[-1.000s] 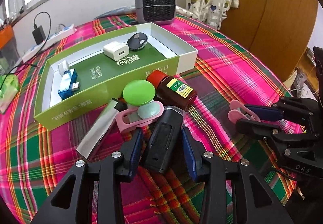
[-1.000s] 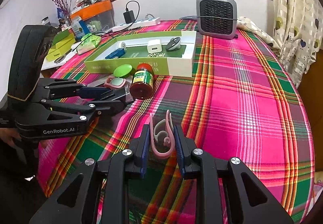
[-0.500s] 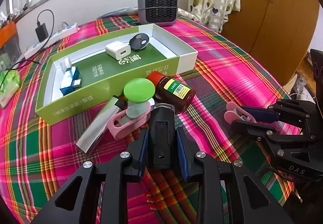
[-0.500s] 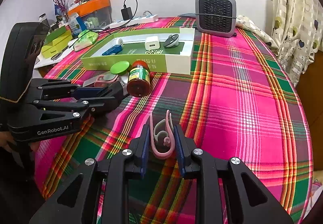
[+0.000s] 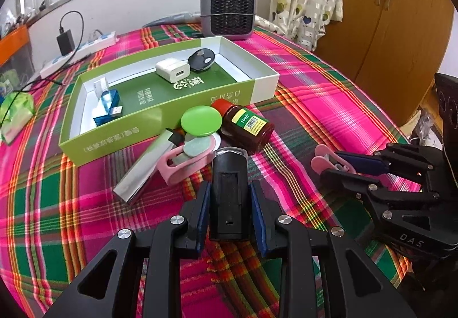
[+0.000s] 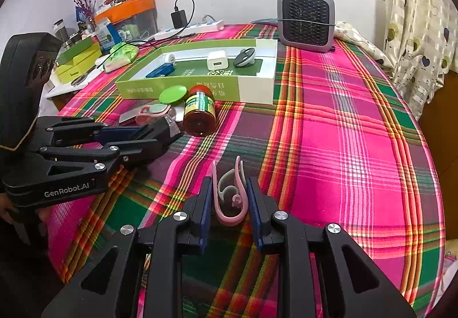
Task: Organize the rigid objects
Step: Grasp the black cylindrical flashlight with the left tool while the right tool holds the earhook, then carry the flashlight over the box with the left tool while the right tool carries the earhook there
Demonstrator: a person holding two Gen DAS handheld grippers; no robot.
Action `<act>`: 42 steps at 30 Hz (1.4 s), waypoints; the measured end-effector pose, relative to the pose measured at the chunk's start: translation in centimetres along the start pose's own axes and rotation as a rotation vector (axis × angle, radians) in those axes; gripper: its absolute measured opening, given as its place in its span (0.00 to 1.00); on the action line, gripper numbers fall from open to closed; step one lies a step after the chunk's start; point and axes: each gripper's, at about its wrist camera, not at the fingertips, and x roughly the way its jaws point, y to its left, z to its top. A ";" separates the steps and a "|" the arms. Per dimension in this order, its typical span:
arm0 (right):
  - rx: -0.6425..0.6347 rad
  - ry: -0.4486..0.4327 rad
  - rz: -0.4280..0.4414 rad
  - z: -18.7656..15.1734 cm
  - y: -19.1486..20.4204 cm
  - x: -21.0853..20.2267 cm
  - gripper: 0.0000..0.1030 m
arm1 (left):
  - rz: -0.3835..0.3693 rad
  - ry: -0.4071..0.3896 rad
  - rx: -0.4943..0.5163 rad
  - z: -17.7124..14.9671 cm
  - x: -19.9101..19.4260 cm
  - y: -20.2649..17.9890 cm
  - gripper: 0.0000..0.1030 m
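Left tool (image 5: pixel 229 203): closed on black rectangular device (image 5: pixel 229 192), blue pads pressed to both its long sides, clear cap end pointing toward the pile. Right tool (image 6: pixel 229 197): clamped on pink clip (image 6: pixel 230 197), loop end toward the camera, prongs pointing away.

Left wrist view only:
- Silver flat bar (image 5: pixel 144 167) lying on plaid cloth (image 5: pixel 329 106), just left of a second pink clip (image 5: pixel 187 163) with pale green disc on top.
- Bright green round lid (image 5: pixel 201 121) resting over that clip, touching brown bottle (image 5: pixel 246 126) lying on its side, red cap toward the box.
- Green box (image 5: pixel 169 109) interior: white charger (image 5: pixel 173 71) and black key fob (image 5: pixel 201 59) side by side at far end; blue item (image 5: pixel 107 107) at near-left end.
- Wooden wardrobe (image 5: pixel 386 17) at right.

Right wrist view only:
- Side profile of left tool (image 6: pixel 160 132), device tip protruding beyond fingers, just beside the bottle (image 6: pixel 199 112).
- Orange-lidded bin (image 6: pixel 128 13) and cluttered shelf at far left; branch with purple buds.

Both views: grey fan heater (image 6: pixel 304 20) beyond the box; power strip (image 5: pixel 77 53) at wall.
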 end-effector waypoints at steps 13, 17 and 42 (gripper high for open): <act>-0.019 -0.020 0.002 0.3 1.2 -0.6 0.24 | 0.007 -0.031 -0.015 -0.6 -1.7 0.1 0.25; -0.025 -0.032 0.002 0.7 1.5 -0.9 0.24 | 0.014 -0.045 -0.020 -0.4 -2.3 0.3 0.25; -0.032 -0.090 0.013 5.9 1.9 -0.2 0.24 | 0.085 -0.117 -0.082 3.7 -3.4 4.0 0.25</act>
